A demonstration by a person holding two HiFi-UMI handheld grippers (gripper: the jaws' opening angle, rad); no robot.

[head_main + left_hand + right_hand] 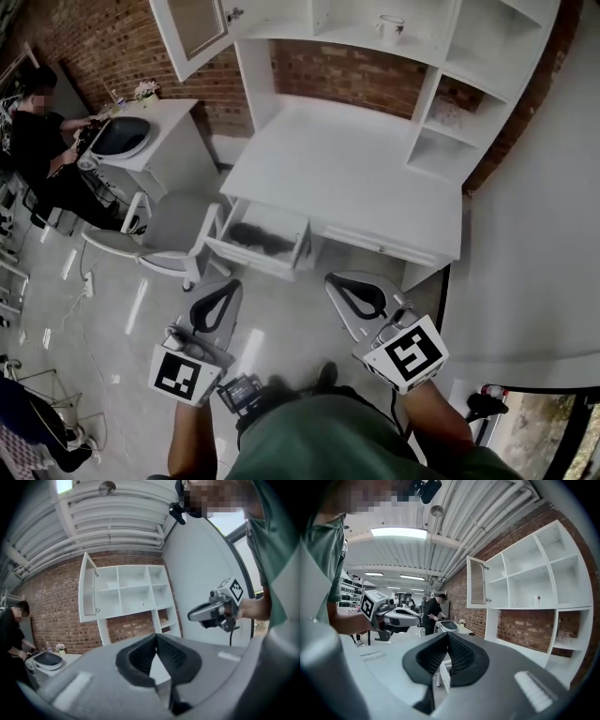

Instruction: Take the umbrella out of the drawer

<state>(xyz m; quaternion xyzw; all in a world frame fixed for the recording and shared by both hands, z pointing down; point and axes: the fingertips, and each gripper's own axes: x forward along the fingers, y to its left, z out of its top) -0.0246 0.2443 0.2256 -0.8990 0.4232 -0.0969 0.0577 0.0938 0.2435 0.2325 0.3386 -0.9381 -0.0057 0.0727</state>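
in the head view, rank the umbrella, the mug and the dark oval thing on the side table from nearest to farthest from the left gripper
1. umbrella, in the open drawer just ahead of the left gripper.
2. dark oval thing, on the side table far to the left.
3. mug, up on the shelf at the back right.

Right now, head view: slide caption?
Left gripper and right gripper, shut and empty, short of the desk, umbrella in its open drawer.

No words, numbers or brands can be read. The left gripper (228, 287) and right gripper (336, 279) carry only square black-and-white code markers (410, 354).
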